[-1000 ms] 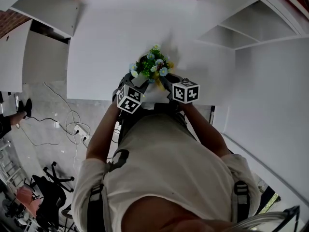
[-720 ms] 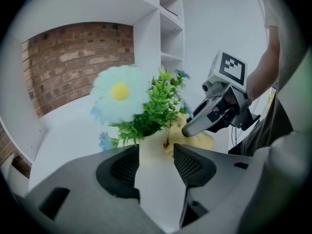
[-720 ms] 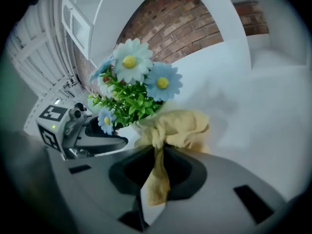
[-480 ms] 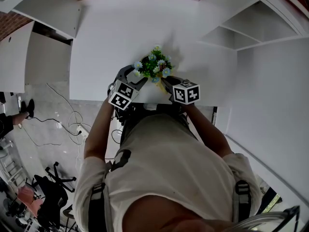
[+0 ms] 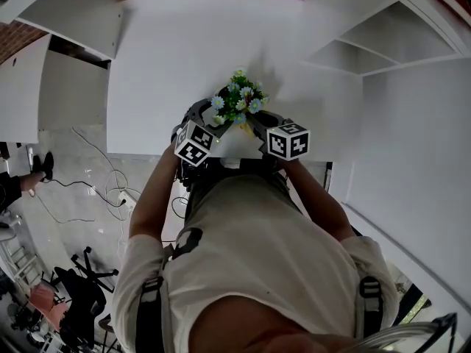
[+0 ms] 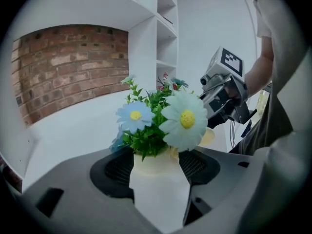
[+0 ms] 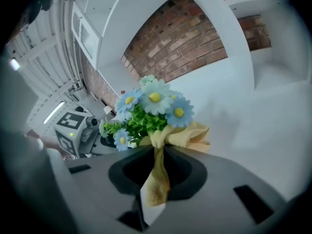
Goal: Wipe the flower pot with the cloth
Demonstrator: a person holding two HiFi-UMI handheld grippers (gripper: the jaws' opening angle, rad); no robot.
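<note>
**Entry: pot between parted left jaws, cloth nipped in the right**

Left gripper: its jaws have just been opening and now stand wide. The flower pot sits between them, a dark pad on each side. The pads flank the pot's white wall closely but do not appear to press on it, so count the pot as unheld.

Right gripper: jaws nearly together, pinched on the yellow cloth. A narrow strip runs through the jaws. The loose end is bunched against the pot just under the flowers.

Flower pot: upright, near the front edge of the white table, between your two grippers. Blue and white artificial blooms with green leaves crowd over its rim.

Handling note: you probably need the pot steadied before you rub, as it looks light and sits close to the edge. Consider closing the left jaws gently on its wall again, low down. Then draw the bunched cloth along the wall below the leaves rather than through them. Keep your pinch firm, because only a thin strip is caught.

Surroundings: white shelving and a brick wall behind.
</note>
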